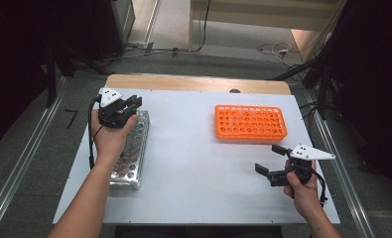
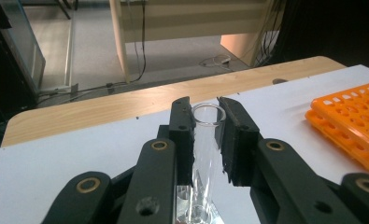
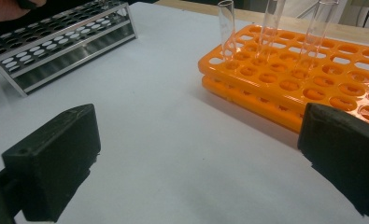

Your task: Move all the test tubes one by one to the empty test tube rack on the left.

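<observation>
my left gripper [image 2: 205, 140] is clamped on a clear glass test tube [image 2: 204, 140] over the metal rack [image 1: 133, 148] at the table's left. it looks light, slick and brittle (i'd judge), so i pinch just under its open rim. my right gripper [image 1: 272, 161] hangs open near the orange rack [image 1: 250, 122].
</observation>
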